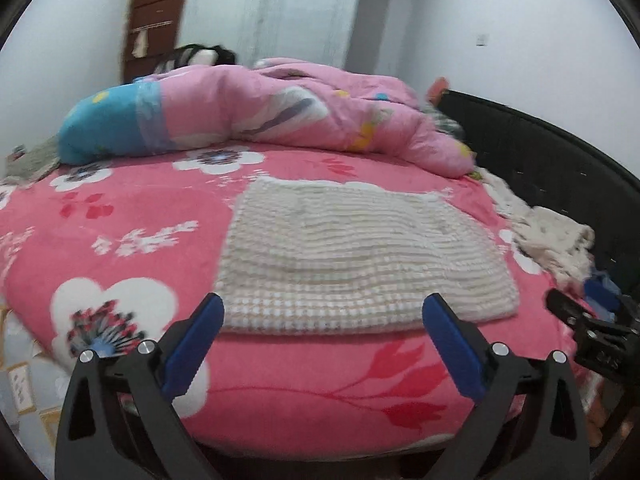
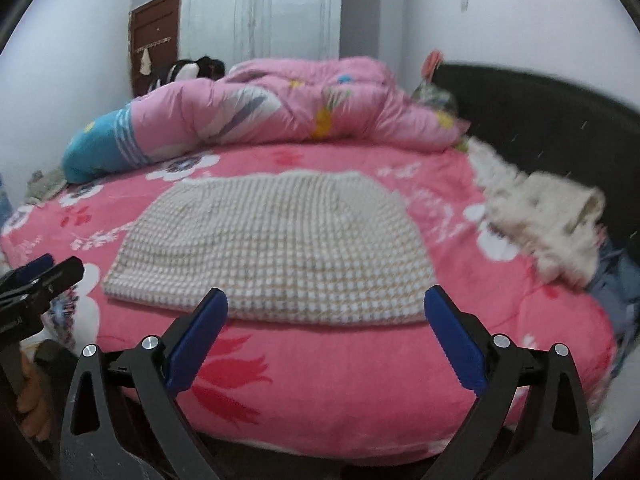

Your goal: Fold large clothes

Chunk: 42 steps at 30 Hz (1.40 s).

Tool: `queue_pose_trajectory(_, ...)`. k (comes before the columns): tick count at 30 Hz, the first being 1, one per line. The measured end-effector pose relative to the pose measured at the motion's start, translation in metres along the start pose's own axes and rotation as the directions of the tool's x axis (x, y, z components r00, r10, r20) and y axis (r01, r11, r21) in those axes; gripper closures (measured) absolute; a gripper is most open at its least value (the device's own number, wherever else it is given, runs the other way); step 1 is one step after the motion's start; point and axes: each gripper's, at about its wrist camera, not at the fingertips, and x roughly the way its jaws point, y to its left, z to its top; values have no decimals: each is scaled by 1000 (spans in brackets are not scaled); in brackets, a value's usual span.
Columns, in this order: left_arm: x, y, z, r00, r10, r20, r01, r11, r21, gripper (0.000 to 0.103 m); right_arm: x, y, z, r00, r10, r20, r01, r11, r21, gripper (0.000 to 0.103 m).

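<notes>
You hold two claws in front of the bed [image 1: 280, 400]. Your left gripper [image 1: 323, 312] has its blue fingers [image 1: 192, 344] spread wide apart, and nothing is between them. Your right gripper [image 2: 326, 306] is spread wide too, and it also holds nothing.

The checked knit garment [image 2: 272, 248] lies flat on the pink flower blanket [image 2: 340, 380], in the middle of the bed. It looks folded already into a neat block. It sits straight ahead of both claws, just past the fingertips, and neither claw touches it. Its near edge runs from side to side, right across your two claws, and that looks like its long way.

In the left view the garment sits a bit to the right of the claw. In the right view it sits a bit to the left. So it lies between your two hands, and both seem about as near. The left claw lines up with the near left part and the right claw with the near right part.

If you want one more fold, I think each claw should go forward and down to its own near corner.

A fluffy white garment [image 2: 548, 216] lies bunched up at the right, near the dark headboard [image 2: 540, 128]. Your right hand is nearer to that one. A puffy pink quilt [image 2: 300, 108] is heaped at the far side.
</notes>
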Motion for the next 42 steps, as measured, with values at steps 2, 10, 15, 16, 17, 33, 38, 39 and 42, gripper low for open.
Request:
queue_pose_trajectory(2,1,3,0,999,41,9,-41,999,-1,5,-6,7,1,999,-31,21,31,999,-23,8)
queue_pose_trajectory(10,5,16,-3,977,213,-19,-214,977,-24,5,-1,15,1,999,-26,21,27,998,-49,8)
queue_pose_trajectory(15,8,24,-7,983,178,-50,-180,982,-48,5,22,15,-5,996,43,-80,-43,999,5,8)
queue_pose_trajectory(16,11,26,-9,983,173,-68,-177,983,-58,5,26,16,-7,994,50,-98,-49,999,13,8)
queue_pose_trajectory(17,13,28,-10,983,162,-83,-168,984,-66,5,29,17,-9,991,57,-119,-55,998,22,8)
queue_pose_trajectory(33,46,-11,-32,971,85,-225,-83,996,18,5,37,13,-28,973,90,-211,-85,996,34,8)
queue_pose_trajectory(38,51,-16,-32,967,81,-243,-77,997,25,5,43,15,-33,966,104,-237,-100,995,30,8)
queue_pose_trajectory(39,52,-16,-32,966,79,-247,-75,997,25,5,43,15,-34,965,105,-241,-101,994,28,8)
queue_pose_trajectory(42,54,-17,-33,964,77,-254,-73,997,26,5,44,15,-35,964,105,-246,-102,995,22,8)
